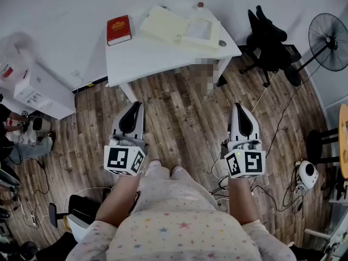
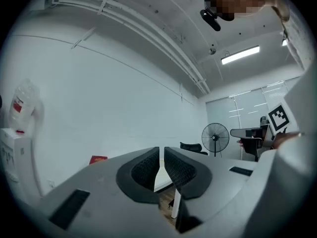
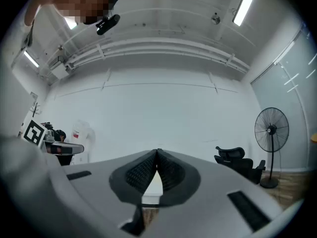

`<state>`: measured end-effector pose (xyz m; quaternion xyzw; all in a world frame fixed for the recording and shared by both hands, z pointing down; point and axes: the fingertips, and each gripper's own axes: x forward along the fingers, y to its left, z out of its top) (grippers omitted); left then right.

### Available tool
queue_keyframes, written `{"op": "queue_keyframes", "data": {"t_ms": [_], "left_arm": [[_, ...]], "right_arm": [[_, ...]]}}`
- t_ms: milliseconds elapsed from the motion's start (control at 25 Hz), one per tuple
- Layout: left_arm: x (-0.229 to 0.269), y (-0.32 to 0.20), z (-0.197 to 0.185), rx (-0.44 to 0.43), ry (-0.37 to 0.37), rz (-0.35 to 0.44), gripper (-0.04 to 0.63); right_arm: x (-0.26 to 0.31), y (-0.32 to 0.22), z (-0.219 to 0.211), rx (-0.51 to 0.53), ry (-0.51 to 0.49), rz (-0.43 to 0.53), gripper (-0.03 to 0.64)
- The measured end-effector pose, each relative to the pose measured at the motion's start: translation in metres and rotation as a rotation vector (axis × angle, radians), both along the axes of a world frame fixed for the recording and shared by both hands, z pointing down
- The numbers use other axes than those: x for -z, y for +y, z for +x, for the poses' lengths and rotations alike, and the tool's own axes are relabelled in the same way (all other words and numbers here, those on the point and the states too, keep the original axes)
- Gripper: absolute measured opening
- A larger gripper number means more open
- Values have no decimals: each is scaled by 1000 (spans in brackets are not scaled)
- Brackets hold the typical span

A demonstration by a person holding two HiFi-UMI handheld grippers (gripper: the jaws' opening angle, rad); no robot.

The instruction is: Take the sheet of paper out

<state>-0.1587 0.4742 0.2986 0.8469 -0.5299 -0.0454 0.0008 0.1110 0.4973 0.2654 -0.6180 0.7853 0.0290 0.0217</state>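
Left gripper and right gripper: both with jaws together, empty, held level, well apart from white table. Sheet of paper prob. the pale rectangle in cream folder, not sure from so far. Risk: grabbing folder w/ sheet, or creasing by too hard pinch.

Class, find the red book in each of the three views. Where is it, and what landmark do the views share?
Head view: the red book lies on the white table's left end, near the top.
Left gripper view: the book shows low, left of centre.
Right gripper view: not in it.
Shared landmark: the standing fan, right side in all three.
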Motion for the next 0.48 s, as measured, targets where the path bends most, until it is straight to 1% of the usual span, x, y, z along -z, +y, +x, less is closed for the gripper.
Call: {"op": "queue_keyframes", "data": {"t_ms": [120,320,480], "left_arm": [[5,4,1,-2,8,11,37],[9,11,4,15,11,22,37],[12,14,6,22,5,31,38]], "right_arm": [[3,4,0,2,5,9,0],[7,13,6,17,-30,27,0],[9,13,17,-15,-43,32,0]]}}
